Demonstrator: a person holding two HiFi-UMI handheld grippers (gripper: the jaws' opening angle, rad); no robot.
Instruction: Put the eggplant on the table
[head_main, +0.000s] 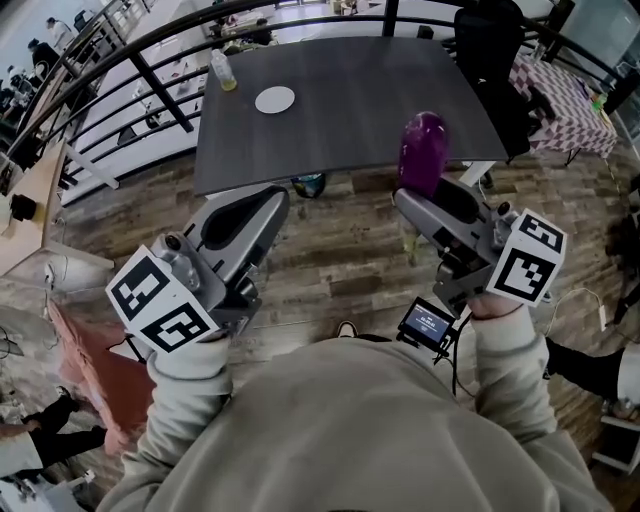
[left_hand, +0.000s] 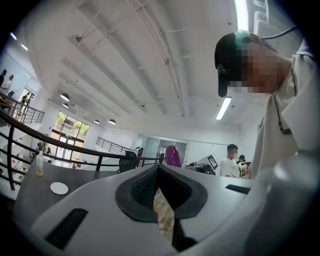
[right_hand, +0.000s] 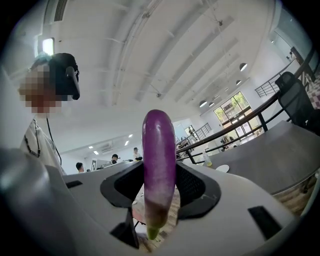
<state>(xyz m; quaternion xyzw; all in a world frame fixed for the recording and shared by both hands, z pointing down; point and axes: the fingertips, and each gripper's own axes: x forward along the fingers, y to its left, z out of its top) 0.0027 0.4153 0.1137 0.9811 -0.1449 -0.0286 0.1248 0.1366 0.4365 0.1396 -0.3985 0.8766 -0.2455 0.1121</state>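
A purple eggplant (head_main: 424, 148) stands upright, green stem end down, clamped in my right gripper (head_main: 418, 190), which is shut on it just off the near edge of the dark grey table (head_main: 350, 110). In the right gripper view the eggplant (right_hand: 159, 160) fills the gap between both pads, and the table (right_hand: 280, 150) lies ahead to the right. My left gripper (head_main: 276, 196) is held level on the left, short of the table's near edge, jaws shut with nothing in them. The left gripper view shows the pads meeting at my left gripper's (left_hand: 159, 168) tip and the eggplant (left_hand: 173, 155) beyond.
On the table lie a white disc (head_main: 275, 99) and a small bottle (head_main: 222, 70) at its far left. A black office chair (head_main: 492, 55) stands at the table's right, a black railing (head_main: 120, 60) curves behind, and a person (left_hand: 230, 162) sits in the distance. Wooden floor lies below.
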